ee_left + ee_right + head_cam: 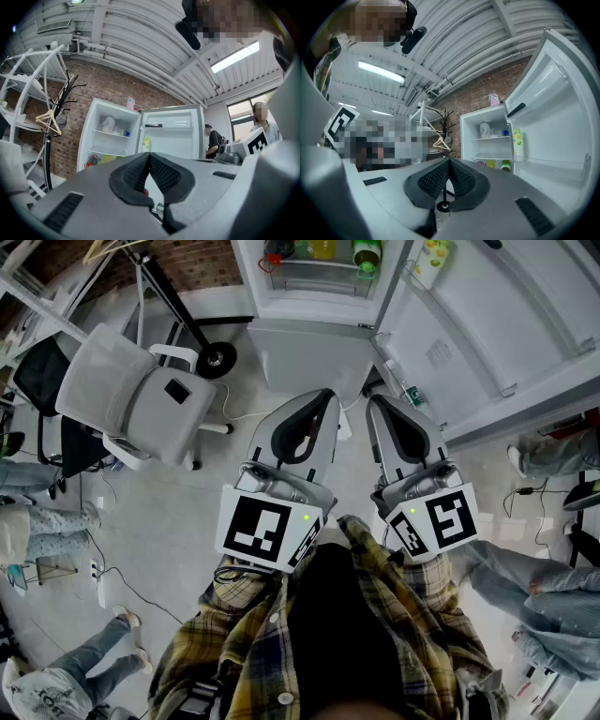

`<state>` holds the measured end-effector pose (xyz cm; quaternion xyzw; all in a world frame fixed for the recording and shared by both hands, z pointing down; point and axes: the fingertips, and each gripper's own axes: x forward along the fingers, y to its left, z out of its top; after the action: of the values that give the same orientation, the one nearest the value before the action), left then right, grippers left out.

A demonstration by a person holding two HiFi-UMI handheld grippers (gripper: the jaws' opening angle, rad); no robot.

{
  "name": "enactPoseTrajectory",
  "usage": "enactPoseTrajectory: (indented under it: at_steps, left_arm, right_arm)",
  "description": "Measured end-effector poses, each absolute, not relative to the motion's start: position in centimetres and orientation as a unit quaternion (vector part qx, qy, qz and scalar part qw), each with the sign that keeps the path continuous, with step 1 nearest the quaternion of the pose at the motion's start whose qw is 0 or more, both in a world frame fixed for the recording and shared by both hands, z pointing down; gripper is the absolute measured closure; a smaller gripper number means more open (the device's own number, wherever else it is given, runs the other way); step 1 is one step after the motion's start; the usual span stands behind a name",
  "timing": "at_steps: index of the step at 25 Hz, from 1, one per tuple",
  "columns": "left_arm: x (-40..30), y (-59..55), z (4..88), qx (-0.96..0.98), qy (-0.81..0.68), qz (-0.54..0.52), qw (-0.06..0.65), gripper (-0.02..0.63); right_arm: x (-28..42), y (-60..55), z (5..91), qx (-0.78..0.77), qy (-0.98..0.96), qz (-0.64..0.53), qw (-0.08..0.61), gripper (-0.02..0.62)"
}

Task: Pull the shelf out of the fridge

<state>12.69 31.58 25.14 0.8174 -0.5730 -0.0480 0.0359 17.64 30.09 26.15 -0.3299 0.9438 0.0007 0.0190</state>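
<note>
- Shelf sits inside the open fridge, well ahead of us.
- We hold the left gripper and right gripper with jaws together, empty.

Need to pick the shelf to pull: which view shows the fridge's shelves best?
The left gripper view: it faces the open fridge nearly head-on, both shelves visible. The right gripper view shows them smaller, at an angle. The head view catches only the fridge's lowest part at its top edge.
</note>
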Motion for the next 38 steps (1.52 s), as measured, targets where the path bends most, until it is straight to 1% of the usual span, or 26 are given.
enactPoseTrajectory:
  at_steps: [10,22,32,38]
  left_arm:
    - [13.9,32.2,25.2,0.809,-0.586,-0.047,0.031,0.603]
    - [14.5,33.6,25.7,0.786,-0.615,-0.047,0.035,0.603]
    - [12.3,30.8,25.9,0.787,-0.614,-0.05,0.036,0.603]
    - [8.6,26.4,26.3,0.791,-0.608,-0.053,0.038,0.603]
  right_arm:
    - [19.3,30.7,26.3,-0.317,0.948,-0.011,0.034,0.578]
    - [20.6,31.7,27.1,-0.293,0.955,-0.024,0.035,0.578]
    - [18.2,29.0,27.3,-0.288,0.957,-0.024,0.031,0.578]
    - [14.3,24.7,27.7,-0.294,0.955,-0.021,0.028,0.578]
